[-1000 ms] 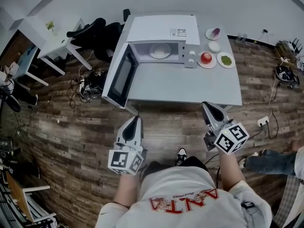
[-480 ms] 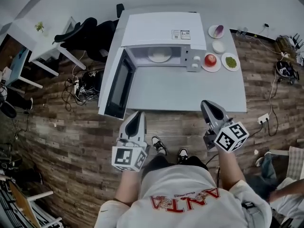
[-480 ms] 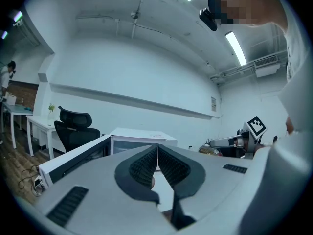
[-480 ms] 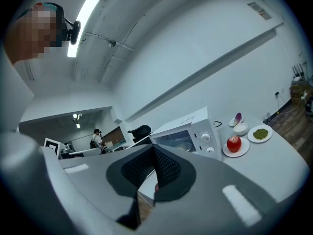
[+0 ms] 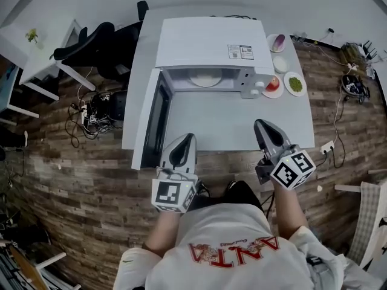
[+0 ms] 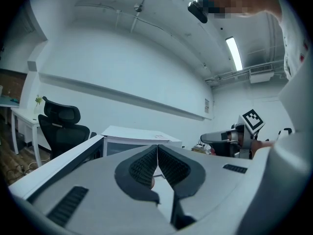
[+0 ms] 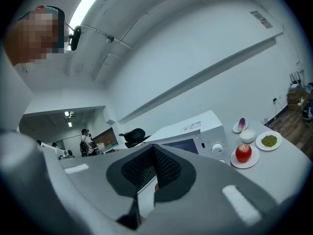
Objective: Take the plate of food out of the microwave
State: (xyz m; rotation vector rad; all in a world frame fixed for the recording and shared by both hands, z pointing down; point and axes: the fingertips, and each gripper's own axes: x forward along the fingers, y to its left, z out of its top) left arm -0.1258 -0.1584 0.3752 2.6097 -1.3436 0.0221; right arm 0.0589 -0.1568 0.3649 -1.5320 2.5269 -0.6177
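Note:
A white microwave (image 5: 208, 44) stands at the back of the grey table (image 5: 242, 125), its door (image 5: 154, 116) swung open to the left. Inside the cavity lies a pale plate of food (image 5: 205, 78). My left gripper (image 5: 186, 139) is at the table's front edge, near the door's outer end, shut and holding nothing. My right gripper (image 5: 261, 125) hovers over the table's front right part, also shut and holding nothing. In the left gripper view the closed jaws (image 6: 157, 148) point at the microwave (image 6: 137, 136). The right gripper view shows shut jaws (image 7: 152, 151) below the microwave (image 7: 190, 129).
Right of the microwave sit a red apple on a plate (image 5: 273, 84), a plate of green food (image 5: 294, 84), a white bowl (image 5: 280, 63) and a plate with a purple item (image 5: 275, 42). A black office chair (image 5: 91, 47) and cables lie left of the table.
The person has stepped up to the table. Both grippers, earlier over the floor, are now at or over the table's front edge. Both have stayed shut.

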